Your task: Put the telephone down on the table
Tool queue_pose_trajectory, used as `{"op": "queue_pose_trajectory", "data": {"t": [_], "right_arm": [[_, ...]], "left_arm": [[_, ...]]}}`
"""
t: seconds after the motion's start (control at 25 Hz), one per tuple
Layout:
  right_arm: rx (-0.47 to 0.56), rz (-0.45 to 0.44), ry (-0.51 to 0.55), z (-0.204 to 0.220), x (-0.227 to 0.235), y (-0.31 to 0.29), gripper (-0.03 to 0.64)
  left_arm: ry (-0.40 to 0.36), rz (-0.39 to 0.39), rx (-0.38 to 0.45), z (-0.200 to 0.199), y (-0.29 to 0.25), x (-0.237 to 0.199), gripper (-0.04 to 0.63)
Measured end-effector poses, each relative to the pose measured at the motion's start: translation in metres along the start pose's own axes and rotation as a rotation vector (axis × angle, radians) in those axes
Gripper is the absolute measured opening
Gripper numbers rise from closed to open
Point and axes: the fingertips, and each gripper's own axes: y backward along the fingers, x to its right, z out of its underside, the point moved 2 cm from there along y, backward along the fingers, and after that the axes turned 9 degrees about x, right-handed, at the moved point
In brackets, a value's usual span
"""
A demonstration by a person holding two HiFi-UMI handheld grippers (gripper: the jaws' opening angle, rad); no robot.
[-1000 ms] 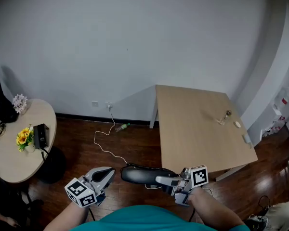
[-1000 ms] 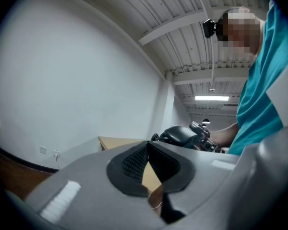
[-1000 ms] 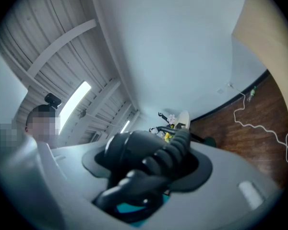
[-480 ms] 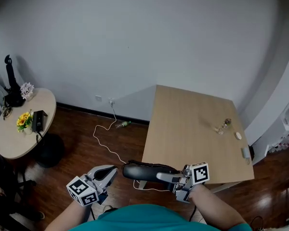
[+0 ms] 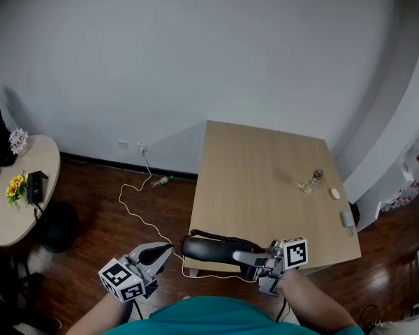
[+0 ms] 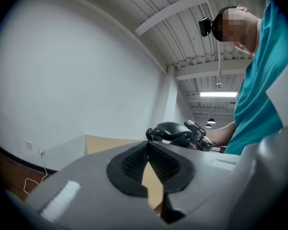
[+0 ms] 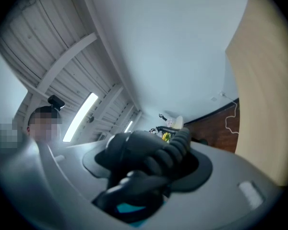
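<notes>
- telephone (image 5: 209,247): black plastic, smooth, faint sheen
- coiled cord (image 7: 175,150): black, ribbed, rubbery look
- surface (image 5: 265,166): pale wood-grain top, matt, smooth
- floor (image 5: 98,208): dark wood boards, polished, light glare
- left claw (image 5: 165,250), right claw (image 5: 237,258): grey matt plastic
- pads (image 6: 132,162): black, finely ribbed
- wall (image 5: 195,47): white, matt
- cable (image 5: 129,211): white, smooth sheath

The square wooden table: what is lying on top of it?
A small clear object, a white oval and a pale slab near its right edge. The black telephone handset in the right hand-held gripper covers the near edge of the table.
</notes>
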Motion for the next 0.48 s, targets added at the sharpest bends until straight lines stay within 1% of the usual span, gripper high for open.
{"op": "queue_pose_trajectory", "data": {"t": [0.16,0.28,0.36,0.48], "right_arm": [[0.018,0.026,0.010,-0.016,0.005,0.000,0.304],[0.039,0.042,0.010,-0.028,0.009,0.008,0.304],[0.045,0.030,0.007,-0.035,0.008,0.016,0.304],[0.041,0.028,0.013,-0.048,0.015,0.037,0.304]], "left_arm": [[0.003,0.063,0.000,-0.002,-0.029,-0.017,0.005],[0.008,0.092,-0.009,0.000,-0.050,-0.015,0.005],[0.002,0.100,-0.015,0.003,-0.061,-0.009,0.005],[-0.006,0.086,-0.023,0.009,-0.078,0.000,0.005]]}}
